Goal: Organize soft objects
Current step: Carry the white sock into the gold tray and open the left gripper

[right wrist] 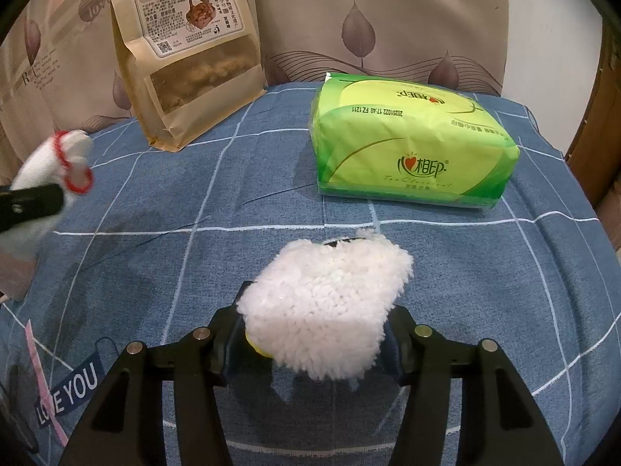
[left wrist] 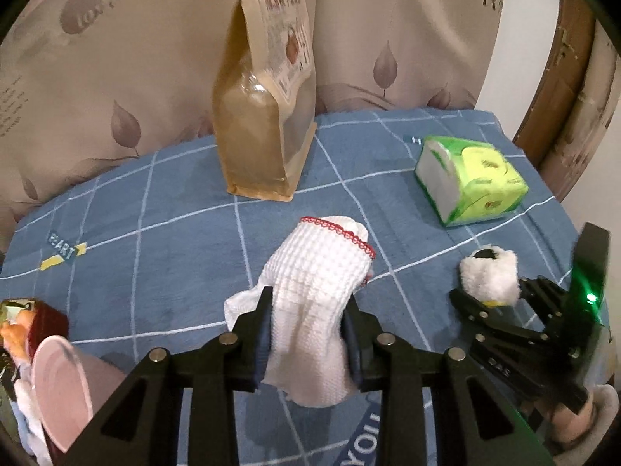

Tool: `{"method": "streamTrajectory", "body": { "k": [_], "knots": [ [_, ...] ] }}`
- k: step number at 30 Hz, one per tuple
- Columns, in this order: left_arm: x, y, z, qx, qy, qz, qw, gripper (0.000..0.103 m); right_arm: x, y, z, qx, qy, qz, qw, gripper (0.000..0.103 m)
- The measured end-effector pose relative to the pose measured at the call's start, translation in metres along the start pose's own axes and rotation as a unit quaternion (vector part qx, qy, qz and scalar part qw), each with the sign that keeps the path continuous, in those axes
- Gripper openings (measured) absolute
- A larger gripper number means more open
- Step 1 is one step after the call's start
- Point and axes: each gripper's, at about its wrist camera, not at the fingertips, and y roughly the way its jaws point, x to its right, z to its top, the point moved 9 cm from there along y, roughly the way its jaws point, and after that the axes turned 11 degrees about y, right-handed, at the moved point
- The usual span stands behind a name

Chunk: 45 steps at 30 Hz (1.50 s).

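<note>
Our left gripper [left wrist: 308,334] clamps a white waffle cloth [left wrist: 314,291] with red trim, held above the blue checked cover [left wrist: 174,202]. Our right gripper [right wrist: 314,330] pinches a fluffy white plush [right wrist: 326,306]. Beyond stand a brown snack pouch [right wrist: 186,62] and a green tissue pack [right wrist: 407,143].

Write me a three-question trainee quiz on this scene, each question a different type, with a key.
1. True or false: the left gripper is shut on the white waffle cloth.
2. What does the right gripper hold? A) green tissue pack B) fluffy white toy C) brown snack bag
3. Fill in: everything sits on a blue checked ____.

Key: 1 true; 2 B; 3 cloth.
</note>
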Motion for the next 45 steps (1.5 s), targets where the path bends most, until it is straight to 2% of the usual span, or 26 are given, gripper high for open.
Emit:
{"method": "streamTrajectory", "body": {
  "k": [7, 17, 25, 35, 45],
  "knots": [
    [-0.009, -0.036, -0.006, 0.017, -0.009, 0.004, 0.9998, 0.032, 0.000, 0.000, -0.001, 0.000, 0.000, 0.000, 1.000, 0.055],
    [-0.042, -0.086, -0.018, 0.037, -0.027, 0.024, 0.9987, 0.032, 0.000, 0.001, -0.001, 0.000, 0.000, 0.000, 1.000, 0.056],
    [-0.106, -0.130, -0.043, 0.049, -0.059, 0.079, 0.9939, 0.032, -0.001, 0.001, -0.001, 0.000, -0.001, -0.001, 1.000, 0.056],
    [-0.210, -0.171, -0.103, 0.031, -0.133, 0.163, 0.9770, 0.032, -0.001, 0.001, -0.001, 0.000, -0.001, -0.002, 1.000, 0.056],
    [-0.276, -0.171, -0.166, -0.012, -0.192, 0.211, 0.9583, 0.032, -0.001, 0.001, -0.001, 0.000, -0.002, -0.002, 1.000, 0.056]
  ]
}}
